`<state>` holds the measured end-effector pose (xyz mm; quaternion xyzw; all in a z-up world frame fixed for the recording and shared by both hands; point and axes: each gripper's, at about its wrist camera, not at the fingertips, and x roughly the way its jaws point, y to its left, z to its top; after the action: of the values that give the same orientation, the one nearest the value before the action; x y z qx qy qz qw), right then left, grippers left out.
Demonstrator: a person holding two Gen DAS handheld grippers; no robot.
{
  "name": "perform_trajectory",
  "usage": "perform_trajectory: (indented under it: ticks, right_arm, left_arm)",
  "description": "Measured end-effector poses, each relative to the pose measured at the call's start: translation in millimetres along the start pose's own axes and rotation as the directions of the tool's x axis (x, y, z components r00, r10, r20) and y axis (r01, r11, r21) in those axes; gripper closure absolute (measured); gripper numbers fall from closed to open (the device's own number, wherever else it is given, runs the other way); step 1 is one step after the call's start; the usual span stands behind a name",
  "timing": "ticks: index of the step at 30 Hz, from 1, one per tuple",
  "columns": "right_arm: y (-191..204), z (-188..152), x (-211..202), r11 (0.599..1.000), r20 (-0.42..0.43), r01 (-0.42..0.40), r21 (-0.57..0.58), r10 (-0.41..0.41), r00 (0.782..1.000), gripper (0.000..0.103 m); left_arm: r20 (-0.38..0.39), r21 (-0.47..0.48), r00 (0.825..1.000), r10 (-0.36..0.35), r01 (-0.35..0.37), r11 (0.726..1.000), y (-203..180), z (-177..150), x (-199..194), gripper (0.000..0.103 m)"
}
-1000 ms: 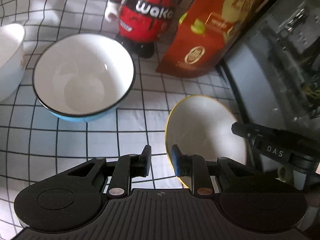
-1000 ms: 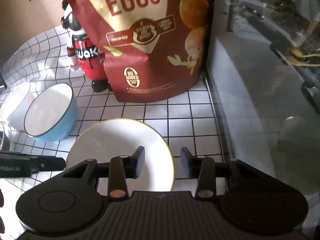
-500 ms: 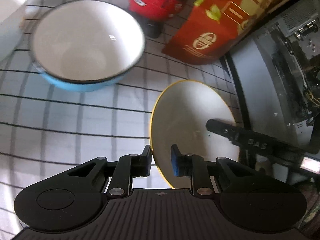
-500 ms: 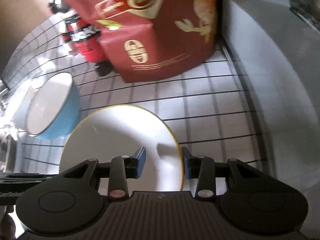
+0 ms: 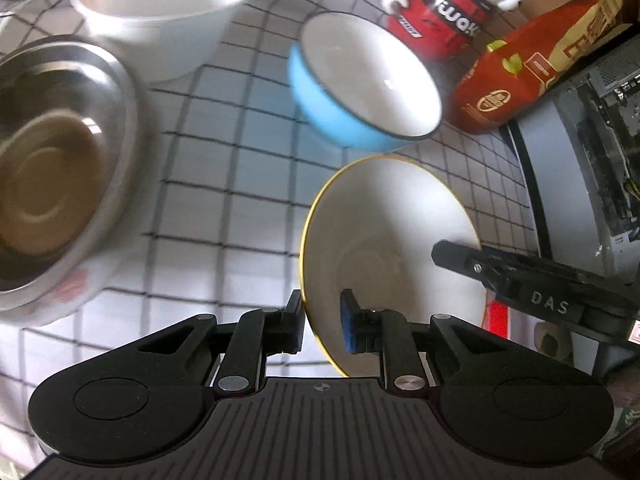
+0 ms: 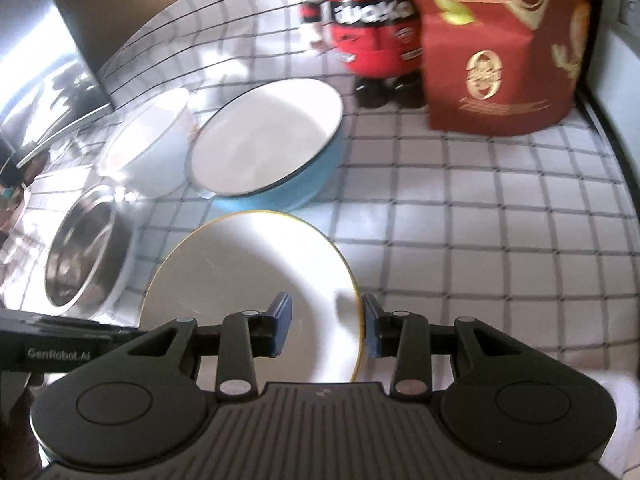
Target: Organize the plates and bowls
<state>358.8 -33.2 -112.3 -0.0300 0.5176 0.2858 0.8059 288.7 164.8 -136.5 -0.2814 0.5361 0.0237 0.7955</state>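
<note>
A white plate with a yellow rim (image 5: 384, 248) is held off the checked cloth between both grippers. My left gripper (image 5: 322, 322) is shut on its left rim. My right gripper (image 6: 326, 330) straddles its right rim (image 6: 256, 276), jaws apart with a visible gap on the inner side. A blue bowl with a white inside (image 5: 360, 80) (image 6: 268, 144) sits just beyond the plate. A white bowl (image 5: 164, 8) (image 6: 148, 144) and a steel bowl (image 5: 52, 160) (image 6: 80, 248) stand to the left.
A red toy figure (image 5: 440, 8) (image 6: 368, 24) and a red snack bag (image 5: 532, 60) (image 6: 500, 48) stand at the back. A grey case (image 5: 580, 140) borders the right side. A steel box (image 6: 44, 60) sits at the far left.
Both grippers have lifted the plate and carried it left, toward the blue bowl. The steel bowl and white bowl have come into view on the left.
</note>
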Motion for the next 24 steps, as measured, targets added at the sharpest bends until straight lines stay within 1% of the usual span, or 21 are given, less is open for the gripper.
perform_trajectory:
  ticks: [3, 7, 13, 16, 18, 19, 22, 24]
  right_arm:
    - [13.7, -11.4, -0.9, 1.0, -0.023, -0.028, 0.009, 0.028, 0.999, 0.065]
    - [31.8, -22.6, -2.1, 1.0, -0.042, -0.024, 0.011, 0.025, 0.999, 0.065]
    - [42.2, -30.5, -5.2, 0.998, -0.041, 0.036, 0.053, -0.034, 0.999, 0.065]
    - [47.7, -31.1, -6.4, 0.994, -0.032, 0.078, 0.071, -0.076, 0.997, 0.065]
    - [53.6, -27.1, -12.8, 0.989, 0.001, 0.135, 0.066, -0.135, 0.991, 0.065]
    - [57.3, -24.9, -17.6, 0.985, 0.025, 0.161, 0.06, -0.163, 0.986, 0.065]
    - [69.0, -9.4, -43.8, 0.975, 0.114, 0.216, 0.051, -0.221, 0.969, 0.065]
    - [78.3, 4.8, -63.8, 0.966, 0.175, 0.256, 0.032, -0.257, 0.95, 0.065]
  left_arm:
    - [-0.009, 0.021, 1.0, 0.009, -0.009, 1.0, 13.0, -7.4, -9.4, 0.082]
    - [-0.02, 0.067, 1.0, 0.008, -0.007, 0.998, 22.8, -14.5, -17.0, 0.082]
    - [-0.028, 0.116, 0.999, -0.021, 0.025, 0.993, 27.0, -10.7, -17.0, 0.082]
    - [0.001, 0.172, 1.0, -0.017, 0.017, 0.985, 24.9, -10.1, -29.1, 0.083]
    - [0.036, 0.235, 0.999, -0.025, 0.015, 0.972, 23.3, -5.8, -46.5, 0.083]
    - [0.052, 0.256, 0.998, -0.042, 0.027, 0.966, 22.9, -2.0, -56.6, 0.083]
    - [0.095, 0.301, 0.989, -0.114, 0.081, 0.95, 24.8, 17.6, -89.1, 0.083]
    - [0.131, 0.337, 0.978, -0.16, 0.108, 0.935, 22.5, 37.5, -107.8, 0.082]
